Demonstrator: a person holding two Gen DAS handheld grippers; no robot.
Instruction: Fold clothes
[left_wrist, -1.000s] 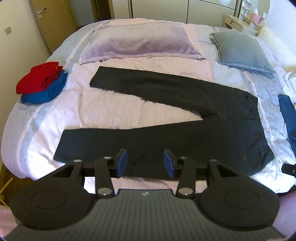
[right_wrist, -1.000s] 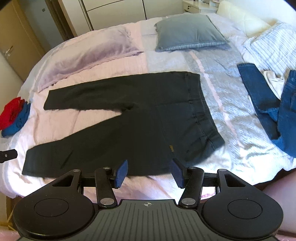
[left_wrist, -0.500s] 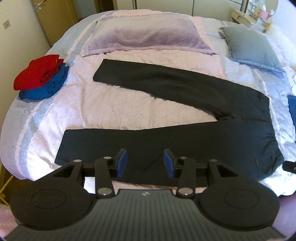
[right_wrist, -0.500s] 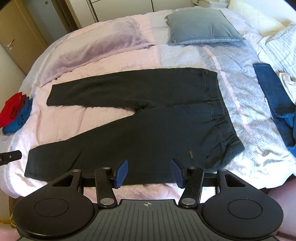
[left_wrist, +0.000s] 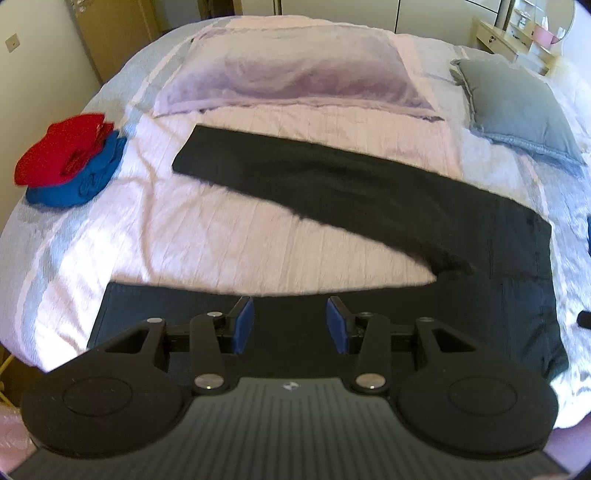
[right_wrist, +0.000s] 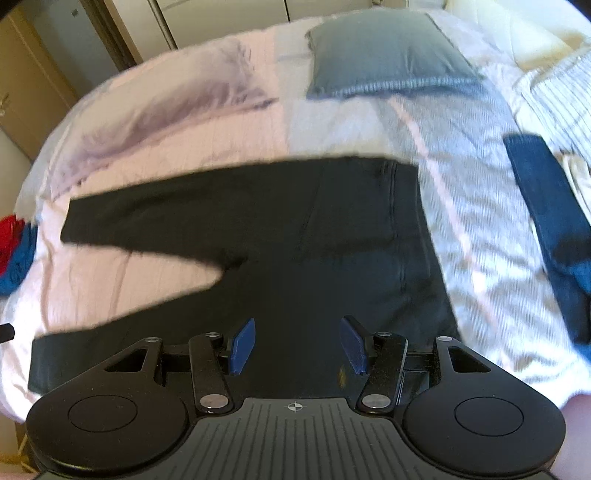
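A pair of black trousers (left_wrist: 369, 192) lies flat on the bed (left_wrist: 207, 236), legs spread towards the left, waist at the right. It also shows in the right wrist view (right_wrist: 295, 236). My left gripper (left_wrist: 290, 325) is open and empty, just above the near leg. My right gripper (right_wrist: 297, 345) is open and empty, over the near hip part of the trousers, close to the waistband (right_wrist: 413, 229). The near edge of the trousers is hidden under both grippers.
A red and blue pile of folded clothes (left_wrist: 70, 166) sits at the bed's left edge. A lilac pillow (left_wrist: 291, 77) and a grey pillow (left_wrist: 517, 107) lie at the head. Blue jeans (right_wrist: 550, 221) and a striped cloth (right_wrist: 557, 96) lie at the right.
Both grippers have moved forward and down towards the trousers, which now fill more of each view. Both stay open.
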